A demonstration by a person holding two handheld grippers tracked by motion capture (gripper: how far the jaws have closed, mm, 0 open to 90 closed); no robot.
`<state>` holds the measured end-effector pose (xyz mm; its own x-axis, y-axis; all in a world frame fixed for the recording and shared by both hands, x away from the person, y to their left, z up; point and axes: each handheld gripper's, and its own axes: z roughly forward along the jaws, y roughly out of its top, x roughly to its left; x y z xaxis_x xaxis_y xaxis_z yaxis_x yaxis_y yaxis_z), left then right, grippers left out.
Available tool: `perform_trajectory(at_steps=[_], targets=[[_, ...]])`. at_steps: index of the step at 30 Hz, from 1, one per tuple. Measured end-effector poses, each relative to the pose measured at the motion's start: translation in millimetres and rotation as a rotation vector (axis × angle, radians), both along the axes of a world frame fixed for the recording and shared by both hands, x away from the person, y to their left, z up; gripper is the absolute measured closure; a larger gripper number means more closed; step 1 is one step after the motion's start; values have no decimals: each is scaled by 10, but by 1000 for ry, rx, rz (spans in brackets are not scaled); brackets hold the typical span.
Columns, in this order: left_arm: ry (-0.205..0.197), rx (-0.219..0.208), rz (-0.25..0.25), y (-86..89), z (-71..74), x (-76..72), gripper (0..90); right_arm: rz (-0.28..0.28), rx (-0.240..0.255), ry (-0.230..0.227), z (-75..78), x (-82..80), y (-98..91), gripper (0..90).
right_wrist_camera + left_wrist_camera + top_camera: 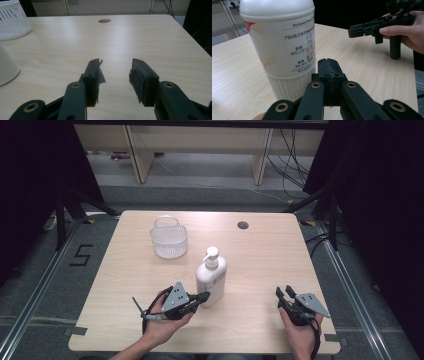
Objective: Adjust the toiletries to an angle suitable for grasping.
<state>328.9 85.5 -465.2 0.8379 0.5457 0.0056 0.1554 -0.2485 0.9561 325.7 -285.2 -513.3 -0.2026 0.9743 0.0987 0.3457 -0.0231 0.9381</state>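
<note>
A white pump bottle (211,277) stands upright near the middle of the wooden table (260,255). My left gripper (203,296) lies level at the bottle's base on its near side, jaws shut with nothing between them. In the left gripper view the shut jaw tips (328,62) sit just right of the bottle's labelled body (279,37); I cannot tell whether they touch it. My right gripper (283,293) is held near the front right of the table, open and holding nothing. Its jaws (116,72) stand apart over bare wood.
A white plastic basket (168,239) with a handle stands behind the bottle, toward the back left. A round cable hole (243,225) is at the back of the table. The right gripper view has the basket (12,20) and the bottle's base (5,67) at its left edge.
</note>
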Motion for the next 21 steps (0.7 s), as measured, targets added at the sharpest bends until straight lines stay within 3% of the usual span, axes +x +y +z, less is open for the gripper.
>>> perform_trajectory(at_steps=[1, 7, 14, 21], targets=[[2, 0, 0, -11, 3, 16, 896, -1, -24, -13, -2, 7, -10, 594], [24, -9, 4, -39, -12, 74, 896, -5, -11, -5, 0, 1, -3, 585], [9, -2, 23, -15, -11, 98, 896, -2, -20, -6, -3, 2, 5, 579], [36, -10, 81, 110, 5, 201, 896, -4, -8, 2, 1, -4, 8, 576]])
